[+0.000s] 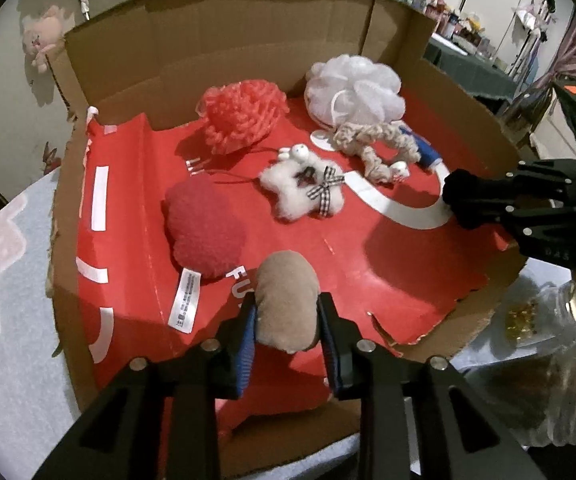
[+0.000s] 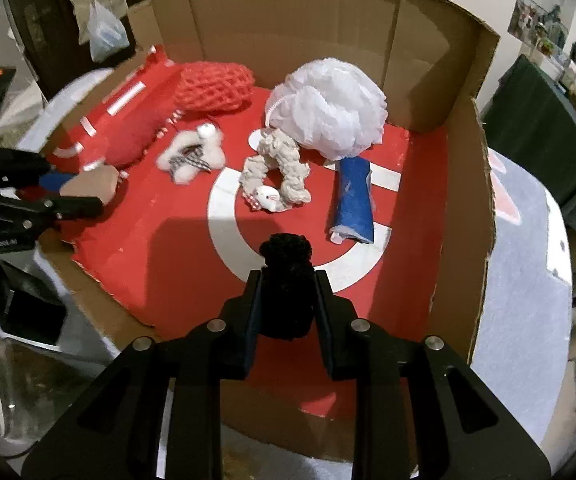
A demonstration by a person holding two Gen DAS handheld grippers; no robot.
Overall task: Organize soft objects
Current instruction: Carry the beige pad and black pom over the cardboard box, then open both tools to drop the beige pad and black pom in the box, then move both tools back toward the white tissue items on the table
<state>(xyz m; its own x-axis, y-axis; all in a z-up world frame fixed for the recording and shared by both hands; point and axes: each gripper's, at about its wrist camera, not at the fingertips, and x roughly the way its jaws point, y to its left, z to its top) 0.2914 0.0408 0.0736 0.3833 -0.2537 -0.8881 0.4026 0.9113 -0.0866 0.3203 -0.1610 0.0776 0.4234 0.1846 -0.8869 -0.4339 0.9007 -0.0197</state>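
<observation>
An open cardboard box (image 1: pixel 248 40) lined in red lies under both grippers. My left gripper (image 1: pixel 286 300) is shut on a tan plush toy (image 1: pixel 284 276) over the box's near edge. My right gripper (image 2: pixel 288 276) is shut on a black fuzzy ball (image 2: pixel 286 248) above the white ring printed on the lining. Inside lie a red plush cushion (image 1: pixel 204 228), a coral mesh puff (image 1: pixel 240 114), a white mesh puff (image 1: pixel 353 88), a white fluffy star with a checked bow (image 1: pixel 299 188), a beige scrunchie with a bunny (image 1: pixel 367 144) and a blue roll (image 2: pixel 353 200).
The box (image 2: pixel 288 20) has tall walls at the back and right and a torn low front edge. A pink plush (image 1: pixel 44 40) lies outside it at the far left. Clear plastic containers (image 1: pixel 547 320) stand at the near right. A pale padded cover (image 1: pixel 4 280) lies under the box.
</observation>
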